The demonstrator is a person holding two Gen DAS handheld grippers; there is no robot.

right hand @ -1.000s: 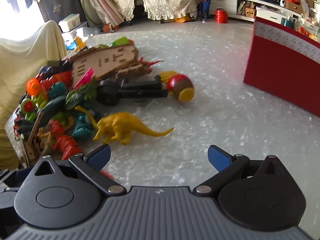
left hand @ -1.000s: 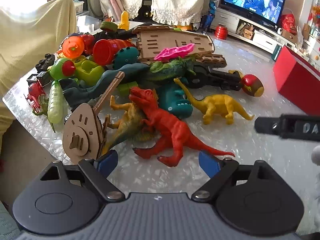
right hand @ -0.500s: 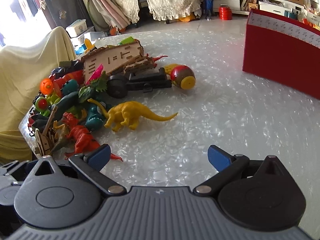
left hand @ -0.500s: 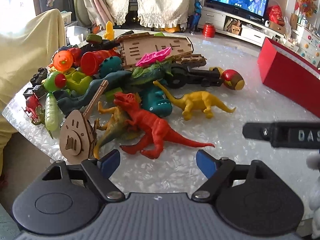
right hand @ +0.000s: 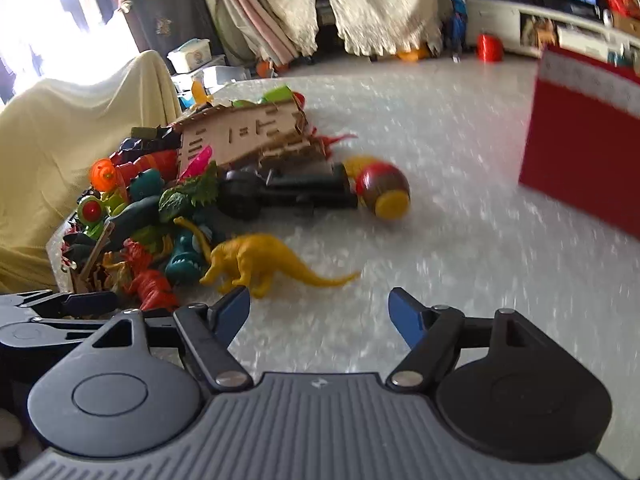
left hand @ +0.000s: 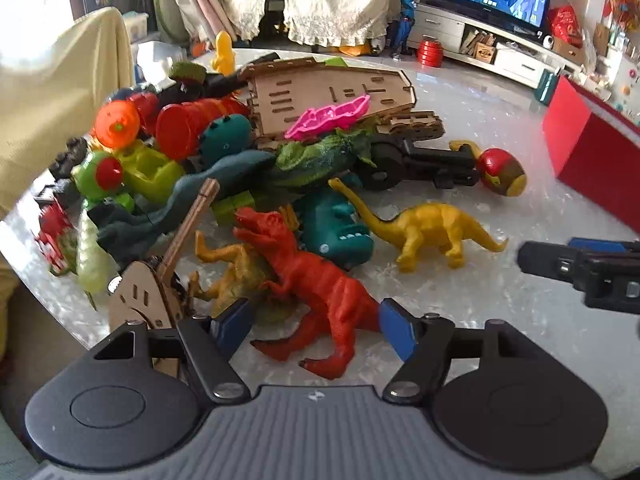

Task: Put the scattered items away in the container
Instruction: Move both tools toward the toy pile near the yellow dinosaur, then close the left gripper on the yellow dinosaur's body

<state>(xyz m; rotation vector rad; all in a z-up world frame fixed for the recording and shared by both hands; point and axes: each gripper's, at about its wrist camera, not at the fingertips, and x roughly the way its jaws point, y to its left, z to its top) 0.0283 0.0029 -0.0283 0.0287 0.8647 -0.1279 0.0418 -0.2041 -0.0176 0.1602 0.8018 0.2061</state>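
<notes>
A red dinosaur (left hand: 320, 292) lies at the near edge of the toy heap on the pearly table (left hand: 500, 320). My left gripper (left hand: 316, 324) straddles its hind part. Its jaws are closing, and the blue pads (left hand: 394, 330) stand just off the body. A yellow long-necked dinosaur (right hand: 256, 260) stands right ahead of my right gripper (right hand: 320, 312). Those jaws are closing too, with only bare table between them; the left fingertip is beside the dinosaur's hind legs. The red container (right hand: 580, 152) stands at the far right, also seen as the red container (left hand: 592, 168) in the left wrist view.
The heap holds a wooden cut-out board (left hand: 328, 92), a black toy vehicle (left hand: 420, 160), a red-brown egg toy (left hand: 502, 174), a teal dinosaur head (left hand: 340, 232) and a wooden guitar shape (left hand: 148, 300). The table's edge runs along the left by a cream-draped seat (right hand: 80, 120).
Both grippers' jaws have narrowed. The left gripper came forward so the red dinosaur now sits between its fingers. The right gripper closed in on the yellow dinosaur; its view is motion-blurred.
</notes>
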